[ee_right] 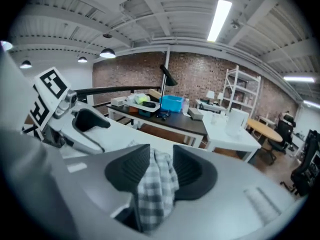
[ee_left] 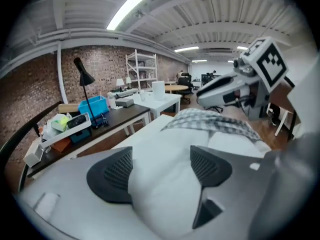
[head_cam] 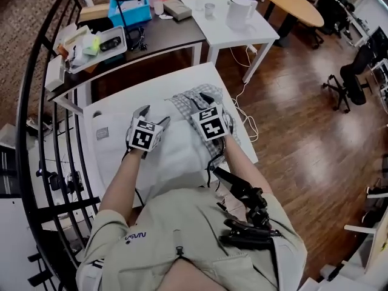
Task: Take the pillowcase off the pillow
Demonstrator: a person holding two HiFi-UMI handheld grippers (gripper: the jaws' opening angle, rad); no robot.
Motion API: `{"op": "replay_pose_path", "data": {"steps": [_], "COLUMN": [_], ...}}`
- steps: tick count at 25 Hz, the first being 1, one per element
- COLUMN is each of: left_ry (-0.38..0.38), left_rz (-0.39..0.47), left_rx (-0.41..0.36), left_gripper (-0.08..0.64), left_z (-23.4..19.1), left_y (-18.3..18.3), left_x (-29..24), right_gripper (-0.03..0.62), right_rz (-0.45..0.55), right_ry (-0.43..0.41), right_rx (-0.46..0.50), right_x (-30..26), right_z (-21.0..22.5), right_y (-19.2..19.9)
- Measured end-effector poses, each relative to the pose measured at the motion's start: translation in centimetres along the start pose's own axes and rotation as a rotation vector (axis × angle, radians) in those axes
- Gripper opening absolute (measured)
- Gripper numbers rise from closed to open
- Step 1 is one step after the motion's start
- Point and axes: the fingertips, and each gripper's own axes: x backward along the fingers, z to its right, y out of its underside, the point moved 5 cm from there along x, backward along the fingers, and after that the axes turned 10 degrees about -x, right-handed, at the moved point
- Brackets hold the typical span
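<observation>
Khaki shirt (head_cam: 200, 235) lettered NASA, read upside down from above; bare white pillow (head_cam: 173, 159) just beyond it on a white table (head_cam: 118, 111).

Lying lengthwise, the pillow has its near end at the person's waist; the checked pillowcase (head_cam: 185, 102) sits bunched at its far right end, leaving most of the pillow uncovered; the left gripper (ee_left: 161, 170) is released, jaws spread wide, the pillow bulging up between the pads unpinched; the right gripper (ee_right: 160, 171), just right of it, stands half-open, a fold of pillowcase hanging loose between its pads; far left, a dark desk (head_cam: 163, 38) holds a blue bin (head_cam: 129, 5), a black lamp (ee_left: 85, 79) and a white tray (head_cam: 100, 47); a second white table (head_cam: 212, 23) bears a white jug (head_cam: 240, 11); a black railing (head_cam: 27, 102) curves along the left.
</observation>
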Motion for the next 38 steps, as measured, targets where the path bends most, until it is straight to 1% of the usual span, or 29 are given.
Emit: {"op": "replay_pose_path", "data": {"steps": [2,4,5,7,8,9,10,11,12,15,17,20,23,26,27,28,30,32,33,35,36,38], "left_ry": [0.037,0.08,0.089,0.069,0.052,0.039,0.03,0.022,0.013,-0.031,-0.056,-0.067,-0.079,-0.119,-0.129,-0.136,-0.136,-0.131,-0.128,-0.129,-0.131,-0.119], "left_rz": [-0.052,-0.073,-0.076,-0.063,-0.047,-0.026,-0.002,0.022,0.047,0.122,0.176,0.233,0.258,0.244,0.234,0.226,0.21,0.188,0.176,0.161,0.164,0.186], "left_rx": [0.009,0.004,-0.017,-0.082,-0.111,-0.13,-0.136,-0.132,-0.123,-0.108,-0.119,-0.089,-0.05,0.024,0.05,0.067,0.072,0.068,0.07,0.069,0.061,0.032], "left_gripper": [0.341,0.243,0.197,0.104,0.061,0.042,0.037,0.032,0.031,0.029,0.029,0.029,0.026,0.026,0.028,0.028,0.04,0.069,0.096,0.158,0.188,0.231], "left_z": [1.3,3.5,4.7,6.7,7.5,8.0,8.2,8.3,8.3,7.9,7.9,8.0,7.5,6.0,5.3,4.7,3.7,2.6,2.1,1.5,1.5,2.5], "left_y": [1.2,1.9,2.3,3.0,3.2,3.3,3.3,3.2,3.1,2.2,1.3,1.1,1.5,3.4,4.3,4.9,5.6,5.8,5.7,5.3,4.8,3.5], "left_x": [-1.0,-0.7,-0.5,0.0,0.4,1.0,1.7,2.7,3.7,7.5,10.0,12.9,14.6,15.5,15.4,15.2,14.0,12.3,11.5,10.7,10.8,12.1], "right_gripper": [0.166,0.184,0.197,0.222,0.222,0.22,0.156,0.064,0.024,0.018,0.018,0.018,0.017,0.015,0.016,0.017,0.018,0.023,0.044,0.11,0.135,0.15], "right_rz": [-0.035,-0.086,-0.121,-0.195,-0.217,-0.227,-0.235,-0.243,-0.242,-0.174,-0.132,-0.101,-0.118,-0.195,-0.214,-0.219,-0.202,-0.192,-0.195,-0.201,-0.177,-0.082], "right_ry": [-0.004,0.0,0.004,0.014,0.021,0.029,0.042,0.06,0.079,0.143,0.199,0.287,0.393,0.495,0.498,0.474,0.403,0.36,0.35,0.34,0.321,0.255], "right_rx": [0.013,0.009,0.01,0.036,0.067,0.106,0.144,0.173,0.196,0.225,0.193,0.137,0.087,0.038,0.024,0.009,-0.008,-0.035,-0.062,-0.134,-0.165,-0.207], "right_x": [-1.7,-3.5,-4.4,-6.1,-6.6,-6.9,-7.0,-7.0,-6.8,-5.6,-4.7,-3.9,-3.8,-3.5,-3.5,-3.4,-3.6,-3.9,-3.8,-3.0,-2.2,0.1], "right_z": [0.7,1.3,1.5,1.4,1.2,1.0,0.7,0.6,0.5,1.2,2.7,5.5,9.0,13.6,14.6,15.2,14.9,14.0,13.6,12.9,12.3,10.6], "right_y": [-0.2,0.4,1.0,2.5,3.0,3.2,3.3,3.4,3.3,1.3,0.0,-1.0,-0.5,2.1,3.1,4.0,5.1,5.7,6.1,7.1,7.4,7.1]}}
